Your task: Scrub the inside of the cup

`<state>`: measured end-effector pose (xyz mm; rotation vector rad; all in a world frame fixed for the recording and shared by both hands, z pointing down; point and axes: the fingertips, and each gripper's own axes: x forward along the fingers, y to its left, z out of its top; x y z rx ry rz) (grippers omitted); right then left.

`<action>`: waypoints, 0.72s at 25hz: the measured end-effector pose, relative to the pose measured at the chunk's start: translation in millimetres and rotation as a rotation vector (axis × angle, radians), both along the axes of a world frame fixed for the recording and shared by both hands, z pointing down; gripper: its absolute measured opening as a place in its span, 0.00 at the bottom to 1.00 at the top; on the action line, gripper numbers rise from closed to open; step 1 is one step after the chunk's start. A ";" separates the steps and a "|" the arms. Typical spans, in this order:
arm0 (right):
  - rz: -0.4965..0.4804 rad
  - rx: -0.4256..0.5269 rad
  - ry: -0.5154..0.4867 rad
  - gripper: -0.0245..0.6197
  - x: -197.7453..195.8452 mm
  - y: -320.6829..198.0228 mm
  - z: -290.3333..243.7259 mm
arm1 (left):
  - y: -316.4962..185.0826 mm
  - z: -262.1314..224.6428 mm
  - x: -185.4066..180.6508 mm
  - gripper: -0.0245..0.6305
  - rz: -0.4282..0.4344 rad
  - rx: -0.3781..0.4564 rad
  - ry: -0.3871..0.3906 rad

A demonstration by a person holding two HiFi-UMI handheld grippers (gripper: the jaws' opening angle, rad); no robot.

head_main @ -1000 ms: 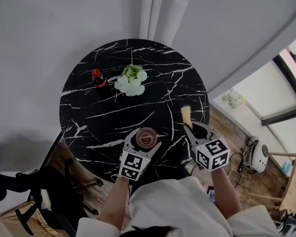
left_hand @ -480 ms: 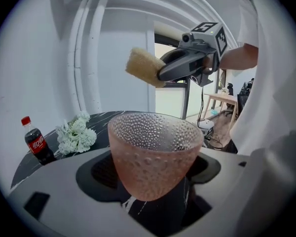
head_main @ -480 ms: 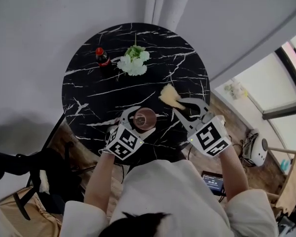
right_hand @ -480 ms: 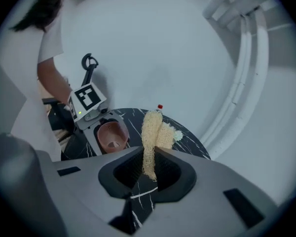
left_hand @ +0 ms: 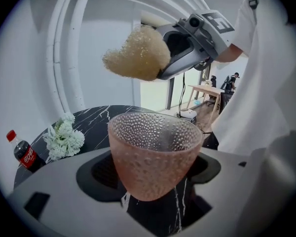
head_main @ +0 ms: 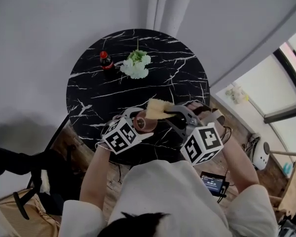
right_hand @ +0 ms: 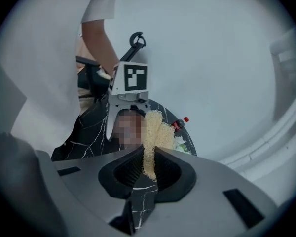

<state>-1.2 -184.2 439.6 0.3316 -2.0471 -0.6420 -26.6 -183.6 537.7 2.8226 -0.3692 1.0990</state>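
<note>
Over the black marble tabletop (head_main: 113, 93), a pink dimpled glass cup (left_hand: 153, 157) is clasped by the left gripper's (head_main: 139, 123) fingers. A yellow sponge (left_hand: 138, 53) — just above, apart — is pinched by the right gripper's (right_hand: 148, 164) fingers.

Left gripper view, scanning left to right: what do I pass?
A cola bottle → white flowers → pink cup → person's white shirt. The sponge hangs over the cup, so it is left out.

part of the cup (head_main: 142, 125) behind the sponge (head_main: 157, 107) in head view; bottle (head_main: 106, 61) label illegibly small
</note>
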 end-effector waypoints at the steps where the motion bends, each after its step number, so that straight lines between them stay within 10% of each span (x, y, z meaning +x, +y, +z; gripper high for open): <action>1: -0.038 0.023 0.047 0.13 -1.8 3.2 1.8 | 0.8 0.1 -0.3 0.62 0.018 -0.013 -0.010; 18: -0.350 0.173 0.476 0.13 -19.6 32.9 50.4 | 33.9 2.7 1.1 0.62 0.264 -0.189 -0.160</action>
